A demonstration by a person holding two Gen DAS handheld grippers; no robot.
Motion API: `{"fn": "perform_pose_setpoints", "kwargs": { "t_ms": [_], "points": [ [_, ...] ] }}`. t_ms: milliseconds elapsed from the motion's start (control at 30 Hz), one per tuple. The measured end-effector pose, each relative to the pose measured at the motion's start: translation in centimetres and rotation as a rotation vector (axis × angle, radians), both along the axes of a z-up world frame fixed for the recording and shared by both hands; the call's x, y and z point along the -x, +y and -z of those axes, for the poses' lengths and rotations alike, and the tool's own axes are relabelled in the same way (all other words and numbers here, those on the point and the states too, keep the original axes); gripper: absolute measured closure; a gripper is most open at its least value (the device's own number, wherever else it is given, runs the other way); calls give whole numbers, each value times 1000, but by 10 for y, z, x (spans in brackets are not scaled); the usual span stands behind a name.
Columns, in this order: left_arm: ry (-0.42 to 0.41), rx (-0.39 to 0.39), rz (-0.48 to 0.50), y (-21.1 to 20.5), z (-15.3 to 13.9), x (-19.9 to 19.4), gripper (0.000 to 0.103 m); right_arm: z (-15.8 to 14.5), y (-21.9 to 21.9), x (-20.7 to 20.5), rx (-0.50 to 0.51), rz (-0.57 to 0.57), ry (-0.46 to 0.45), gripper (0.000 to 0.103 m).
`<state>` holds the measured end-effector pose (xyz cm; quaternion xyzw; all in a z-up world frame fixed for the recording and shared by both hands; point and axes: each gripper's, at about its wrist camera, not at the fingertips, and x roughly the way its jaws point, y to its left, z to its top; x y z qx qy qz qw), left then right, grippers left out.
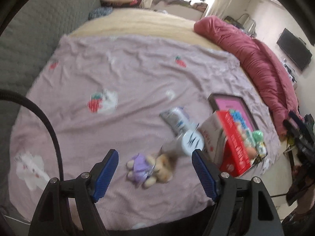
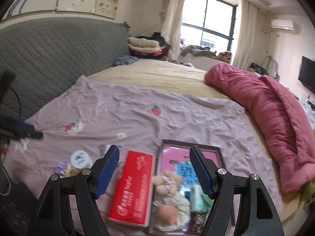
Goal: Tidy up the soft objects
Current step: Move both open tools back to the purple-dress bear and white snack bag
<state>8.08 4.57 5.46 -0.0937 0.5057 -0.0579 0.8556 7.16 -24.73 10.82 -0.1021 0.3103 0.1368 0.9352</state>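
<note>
Our left gripper (image 1: 155, 169) has its jaws wide and empty, and the bear (image 1: 151, 167) lies on the bed (image 1: 98, 74) right between them, long axis running across the gap. Our right gripper (image 2: 154, 167), jaws also wide and empty, hangs over the box (image 2: 216, 149) of soft toys; the left is nearer the bear

No legible text

White lettering is seen on the red box (image 2: 132, 184) and dark print on the pink-lined tray (image 2: 214, 153), but both are blurred beyond reading.
</note>
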Motion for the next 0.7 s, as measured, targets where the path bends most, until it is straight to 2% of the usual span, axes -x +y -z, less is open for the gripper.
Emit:
{"fn": "perform_pose_setpoints", "kwargs": {
  "t_ms": [200, 400, 533, 600, 700],
  "points": [
    [105, -1, 36, -3, 56, 11, 26, 6, 24, 2, 4, -40, 26, 28],
    [156, 33, 70, -24, 89, 11, 24, 19, 31, -1, 23, -49, 61, 28],
    [159, -38, 110, -47, 96, 9, 23, 26, 28, -4, 22, -44, 78, 28],
    [159, -108, 88, -55, 99, 3, 22, 27, 27, -7, 16, -40, 81, 28],
    [175, -152, 75, -64, 108, -8, 21, 31, 26, -11, 6, -39, 91, 28]
  ]
}}
